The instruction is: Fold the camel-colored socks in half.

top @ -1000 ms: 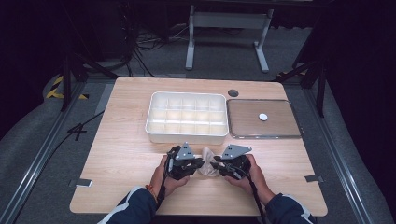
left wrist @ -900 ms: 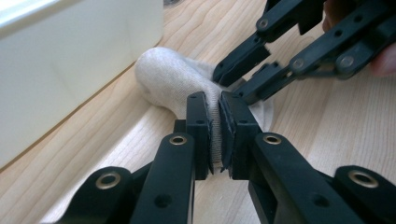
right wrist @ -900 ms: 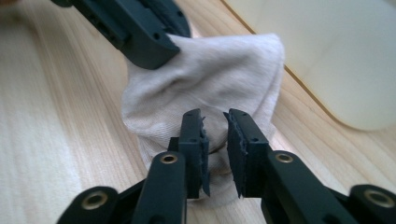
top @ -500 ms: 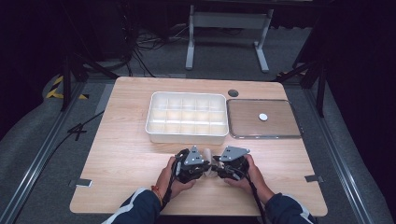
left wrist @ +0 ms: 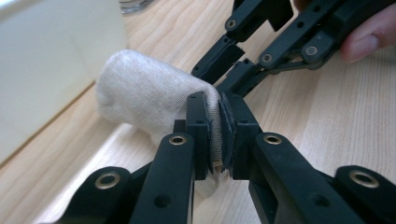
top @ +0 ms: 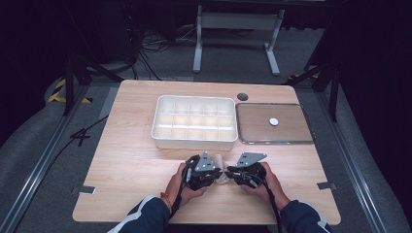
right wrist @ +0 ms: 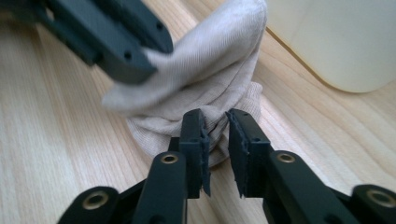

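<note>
A beige cloth [top: 221,167], soft and rolled like a sock, lies on the wooden table between my two grippers. In the left gripper view my left gripper [left wrist: 218,135] is shut on one end of the cloth [left wrist: 149,98], with fabric pinched between its pads. My right gripper [right wrist: 217,140] has its jaws close together on a bunched fold of the cloth [right wrist: 205,70]. In the high view the left gripper [top: 214,175] and right gripper [top: 232,174] nearly touch, tips facing each other.
A white compartment tray [top: 194,141] stands just beyond the grippers, its wall close to the cloth [left wrist: 46,70]. To its right sits a flat brown tray [top: 252,121] with a small white disc [top: 274,121]. A dark round hole [top: 242,96] is behind.
The left gripper has moved right toward the right gripper, and the cloth has bunched up between them. The right hand has barely moved.
</note>
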`<state>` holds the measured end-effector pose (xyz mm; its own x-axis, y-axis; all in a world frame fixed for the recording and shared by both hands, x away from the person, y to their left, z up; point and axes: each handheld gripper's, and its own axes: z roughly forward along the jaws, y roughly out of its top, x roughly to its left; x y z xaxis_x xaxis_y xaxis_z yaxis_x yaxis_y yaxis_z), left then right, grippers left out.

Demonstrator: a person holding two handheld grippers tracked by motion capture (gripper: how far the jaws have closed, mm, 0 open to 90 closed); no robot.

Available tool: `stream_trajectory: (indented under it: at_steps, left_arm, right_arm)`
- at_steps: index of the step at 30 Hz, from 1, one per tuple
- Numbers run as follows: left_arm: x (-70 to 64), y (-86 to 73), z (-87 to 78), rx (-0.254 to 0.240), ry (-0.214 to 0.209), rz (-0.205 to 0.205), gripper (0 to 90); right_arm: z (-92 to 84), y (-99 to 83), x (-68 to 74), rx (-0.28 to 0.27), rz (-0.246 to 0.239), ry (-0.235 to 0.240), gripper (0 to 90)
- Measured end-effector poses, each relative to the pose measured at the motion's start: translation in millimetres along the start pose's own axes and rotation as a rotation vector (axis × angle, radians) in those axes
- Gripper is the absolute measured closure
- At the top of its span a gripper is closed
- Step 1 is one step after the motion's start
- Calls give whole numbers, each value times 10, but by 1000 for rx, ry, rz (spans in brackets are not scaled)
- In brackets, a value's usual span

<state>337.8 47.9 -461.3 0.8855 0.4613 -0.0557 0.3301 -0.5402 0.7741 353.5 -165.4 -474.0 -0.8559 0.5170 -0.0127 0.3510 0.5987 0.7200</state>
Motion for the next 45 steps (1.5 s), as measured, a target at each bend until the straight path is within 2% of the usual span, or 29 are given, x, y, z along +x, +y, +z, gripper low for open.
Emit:
stream_trajectory:
  at_steps: [2,3,4,7,8,9,10,11,14,15,17,19,20,21,22,25,27,30,34,35,36,39,41,42,45]
  left_arm:
    - [-18,-3,37,12,5,14,821]
    - [-38,4,59,21,17,39,821]
    - [-47,9,68,24,21,47,821]
    - [-50,7,79,18,25,42,821]
    - [-41,2,79,19,16,31,821]
    - [-39,-1,82,16,15,26,821]
    - [-39,-1,82,16,15,26,820]
    - [-42,-4,90,7,14,18,820]
    - [-37,-3,84,16,14,30,820]
    - [-35,-8,90,5,10,17,820]
    - [-33,-10,88,8,8,15,820]
    - [-33,-12,92,4,10,15,820]
    - [-35,-14,95,-3,12,9,819]
    - [-35,-14,95,-3,12,9,819]
    - [-35,-17,95,-4,12,5,819]
    - [-32,-20,92,1,12,11,817]
    - [-42,-21,97,-5,13,7,810]
    - [-61,-10,83,7,22,21,792]
    - [-46,13,0,18,8,39,738]
    - [-8,23,-84,-2,0,20,712]
    - [-8,23,-84,-2,0,20,707]
    - [94,46,-279,-62,20,-32,716]
    - [168,51,-353,-100,23,-66,724]
    - [178,48,-347,-109,11,-69,727]
    - [124,40,-254,-91,-7,-46,720]
  right_arm:
    - [8,-1,-5,-6,3,3,770]
    - [6,4,0,-2,-4,-2,765]
    - [2,10,2,2,-5,-6,747]
    - [-35,31,-14,-8,-19,-15,733]
    - [-121,69,-51,-71,3,-28,714]
    - [-149,84,-65,-96,11,-30,709]
    - [-149,84,-65,-96,11,-30,709]
    - [-215,140,-90,-158,38,-38,697]
    - [-227,220,-117,-210,61,-18,661]
    - [-217,244,-120,-219,72,-9,645]
    - [-179,282,-122,-229,76,9,644]
    - [-157,292,-122,-229,76,14,659]
    - [-89,303,-123,-197,57,17,693]
    - [-89,303,-123,-197,57,17,693]
    - [-62,299,-120,-170,54,14,703]
    - [6,250,-145,-106,60,1,748]
    - [44,206,-167,-83,66,1,765]
    - [65,185,-158,-72,63,-2,783]
    - [76,162,-154,-67,56,-10,794]
    - [72,149,-165,-64,58,-12,797]
    - [72,149,-165,-64,58,-12,797]
    - [72,128,-159,-67,63,-14,799]
    - [71,134,-143,-67,46,-26,798]
    - [74,136,-134,-67,43,-27,798]
    - [76,142,-111,-63,33,-39,798]
